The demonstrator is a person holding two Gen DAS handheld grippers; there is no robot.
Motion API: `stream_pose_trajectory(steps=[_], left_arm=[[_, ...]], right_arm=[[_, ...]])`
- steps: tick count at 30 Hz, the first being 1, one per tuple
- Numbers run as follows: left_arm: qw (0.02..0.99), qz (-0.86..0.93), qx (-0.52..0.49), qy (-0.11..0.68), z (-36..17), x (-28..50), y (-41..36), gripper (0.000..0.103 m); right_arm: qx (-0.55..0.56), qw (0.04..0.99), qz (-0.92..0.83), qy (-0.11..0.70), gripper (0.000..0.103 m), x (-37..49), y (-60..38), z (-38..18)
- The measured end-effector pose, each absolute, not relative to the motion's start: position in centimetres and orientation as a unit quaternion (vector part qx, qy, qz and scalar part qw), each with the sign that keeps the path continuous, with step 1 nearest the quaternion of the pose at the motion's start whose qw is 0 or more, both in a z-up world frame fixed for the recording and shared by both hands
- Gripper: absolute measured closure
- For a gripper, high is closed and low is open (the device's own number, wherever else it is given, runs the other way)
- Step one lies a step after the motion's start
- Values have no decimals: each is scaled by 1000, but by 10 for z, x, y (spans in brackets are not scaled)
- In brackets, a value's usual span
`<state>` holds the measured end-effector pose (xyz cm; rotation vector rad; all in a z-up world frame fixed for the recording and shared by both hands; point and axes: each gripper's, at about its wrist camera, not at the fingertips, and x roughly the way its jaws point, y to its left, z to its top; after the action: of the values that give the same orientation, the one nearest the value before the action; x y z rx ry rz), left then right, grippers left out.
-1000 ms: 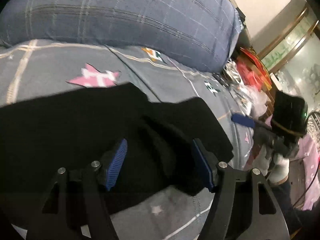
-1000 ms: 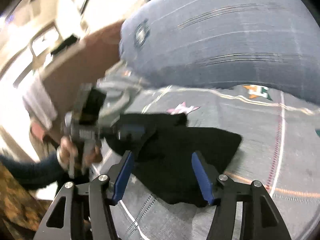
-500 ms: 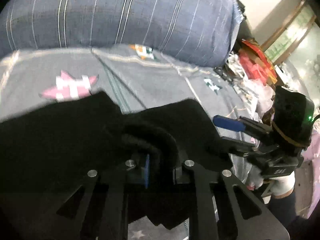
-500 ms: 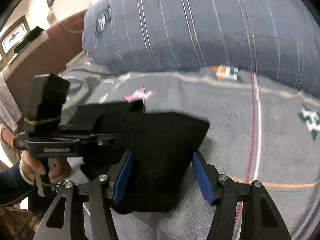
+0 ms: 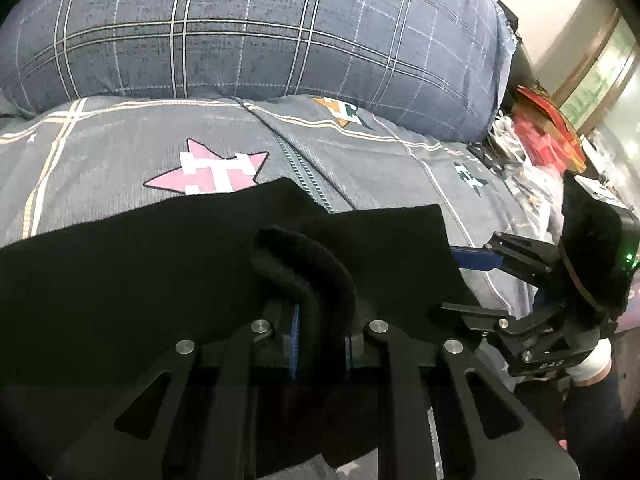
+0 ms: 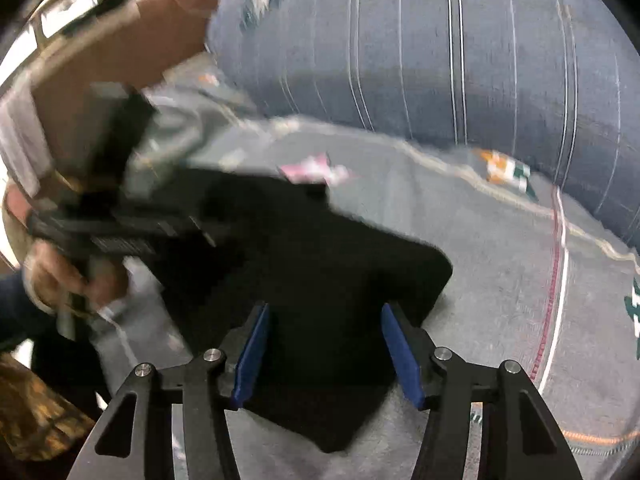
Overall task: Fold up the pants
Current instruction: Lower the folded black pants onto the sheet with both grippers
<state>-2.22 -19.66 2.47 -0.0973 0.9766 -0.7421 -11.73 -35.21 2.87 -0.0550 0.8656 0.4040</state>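
Note:
Black pants [image 5: 160, 280] lie spread on the grey patterned bedsheet [image 5: 360, 160]. My left gripper [image 5: 320, 332] is shut on a raised roll of the pants' cloth near their right end. In the left wrist view my right gripper [image 5: 460, 286] comes in from the right at the pants' edge, one blue finger above the cloth. The right wrist view is blurred: the pants [image 6: 328, 272] run between the blue pads of my right gripper [image 6: 326, 344], whose jaws are closing without pressing the cloth. The left gripper [image 6: 200, 228] and the hand [image 6: 60, 280] holding it are at the left.
A big blue plaid pillow [image 5: 260, 28] rises behind the pants. Red boxes and clutter [image 5: 548, 136] crowd the bedside at the right. A brown headboard [image 6: 120, 52] stands at the upper left of the right wrist view. A pink star print [image 5: 208, 172] marks the sheet beyond the pants.
The left gripper has shut on a fold of the pants and bunched it up. The right gripper has come down and in, over the pants' right end.

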Motion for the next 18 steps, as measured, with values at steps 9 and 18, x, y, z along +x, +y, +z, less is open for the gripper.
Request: stream_pose_trajectory(steps=[9, 18], left_arm=[[834, -318, -63, 447, 39, -26, -167, 79], [849, -256, -88, 454, 38, -44, -116, 79]], right_arm=[[-22, 901, 193, 387, 48, -139, -347, 55], [-34, 883, 200, 424, 48, -120, -317, 32]])
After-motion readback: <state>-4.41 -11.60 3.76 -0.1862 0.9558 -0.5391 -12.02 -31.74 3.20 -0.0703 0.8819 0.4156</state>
